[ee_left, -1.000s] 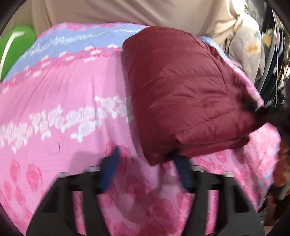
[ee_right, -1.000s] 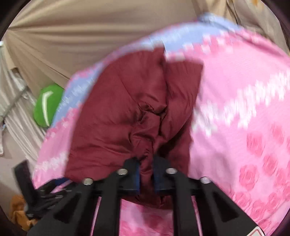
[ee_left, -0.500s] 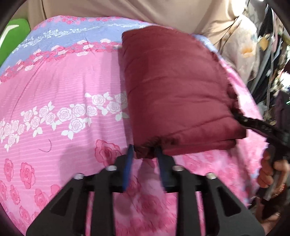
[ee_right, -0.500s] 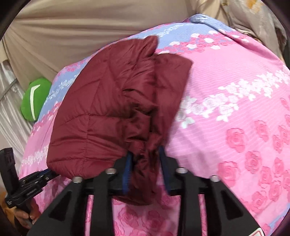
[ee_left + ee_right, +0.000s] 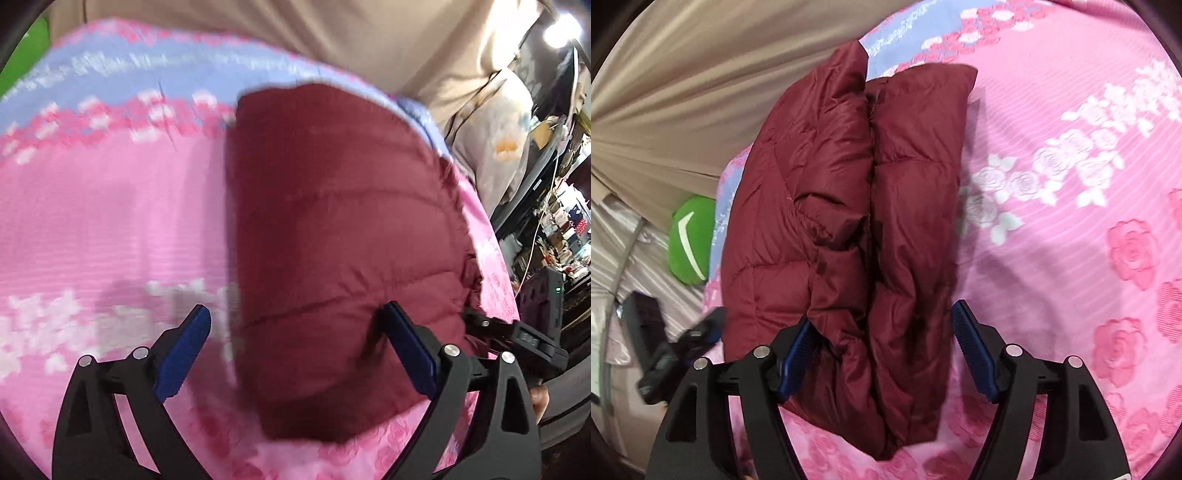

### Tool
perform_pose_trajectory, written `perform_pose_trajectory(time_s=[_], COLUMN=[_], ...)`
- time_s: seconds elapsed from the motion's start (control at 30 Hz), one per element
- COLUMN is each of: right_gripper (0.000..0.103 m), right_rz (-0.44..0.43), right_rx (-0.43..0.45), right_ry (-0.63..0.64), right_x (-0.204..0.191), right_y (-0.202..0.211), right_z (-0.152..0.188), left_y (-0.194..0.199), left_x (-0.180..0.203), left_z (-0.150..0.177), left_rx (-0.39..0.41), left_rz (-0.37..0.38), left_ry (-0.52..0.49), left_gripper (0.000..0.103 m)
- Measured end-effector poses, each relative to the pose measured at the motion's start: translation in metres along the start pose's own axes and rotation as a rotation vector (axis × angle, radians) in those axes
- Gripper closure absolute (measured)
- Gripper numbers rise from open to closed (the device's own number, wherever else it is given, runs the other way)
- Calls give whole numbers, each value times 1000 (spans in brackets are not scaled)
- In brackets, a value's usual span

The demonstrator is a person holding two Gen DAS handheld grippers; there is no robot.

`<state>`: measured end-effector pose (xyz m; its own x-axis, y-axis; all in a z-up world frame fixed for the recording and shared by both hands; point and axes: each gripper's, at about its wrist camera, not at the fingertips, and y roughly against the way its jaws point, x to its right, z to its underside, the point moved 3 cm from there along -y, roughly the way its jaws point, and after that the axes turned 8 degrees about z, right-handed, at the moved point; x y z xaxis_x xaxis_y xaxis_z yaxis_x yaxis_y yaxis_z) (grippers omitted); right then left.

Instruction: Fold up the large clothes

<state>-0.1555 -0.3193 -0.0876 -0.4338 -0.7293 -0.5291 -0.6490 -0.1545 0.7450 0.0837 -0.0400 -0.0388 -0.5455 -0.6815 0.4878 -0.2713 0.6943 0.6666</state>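
Note:
A dark red quilted jacket (image 5: 332, 236) lies folded into a thick bundle on a pink bed sheet with roses (image 5: 110, 221). It also shows in the right wrist view (image 5: 871, 206), where its folded layers meet along a middle seam. My left gripper (image 5: 295, 332) is open, its blue-padded fingers spread over the jacket's near end. My right gripper (image 5: 882, 336) is open too, its fingers either side of the jacket's near edge. Neither holds any cloth. The right gripper shows in the left wrist view (image 5: 517, 332) at the jacket's right edge.
The sheet (image 5: 1071, 184) has a blue band at the far side. A beige curtain (image 5: 683, 92) hangs behind the bed. A green cushion (image 5: 692, 240) lies beside the bed. Cluttered shelves and cables (image 5: 554, 221) stand to the right. The left gripper (image 5: 683, 347) shows at the right wrist view's left.
Both grippers have opened and let go of the jacket's near edge. The jacket has dropped flat onto the sheet. The left gripper has moved over the jacket.

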Motion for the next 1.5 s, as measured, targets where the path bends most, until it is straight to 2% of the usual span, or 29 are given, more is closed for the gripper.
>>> perform_pose_trajectory(time_s=[0.1,0.37,0.63,0.93,0.97,1.03,1.07,1.1,1.13,1.2,1.3,1.4,1.5], right_gripper=[28,18,17,19,22,36,48,61,67,79,83,85,85], right_rz=[-29,-23,19,58,60,45,23,-4,-19,-24,-21,-22,-17], right_rx=[-16,1,34,66,68,62,53,50,59,88,155,226,320], right_ry=[-30,-9,48,85,86,76,63,46,45,63,106,155,211], right_x=[0,-18,-46,-70,-72,-75,-72,-73,-74,-80,-95,-115,-137], right_y=[-6,-20,-34,-48,-49,-52,-51,-51,-45,-34,-8,16,49], right_z=[-6,-21,-31,-38,-38,-37,-37,-37,-37,-38,-38,-36,-34], left_y=[-18,-40,-49,-55,-55,-55,-53,-50,-46,-36,-16,8,29], left_x=[7,24,34,35,35,36,37,39,41,45,56,76,92], left_z=[-1,-7,-9,-13,-14,-15,-15,-16,-17,-21,-28,-32,-37], left_rx=[-35,-40,-1,25,25,19,17,15,16,24,36,80,125], left_rz=[39,-32,-108,-127,-126,-117,-114,-110,-107,-80,11,51,88], left_ry=[10,-17,-45,-67,-69,-72,-75,-86,-97,-119,-144,-210,-250], left_gripper=[5,5,5,5,5,5,7,14,19,38,53,61,64])
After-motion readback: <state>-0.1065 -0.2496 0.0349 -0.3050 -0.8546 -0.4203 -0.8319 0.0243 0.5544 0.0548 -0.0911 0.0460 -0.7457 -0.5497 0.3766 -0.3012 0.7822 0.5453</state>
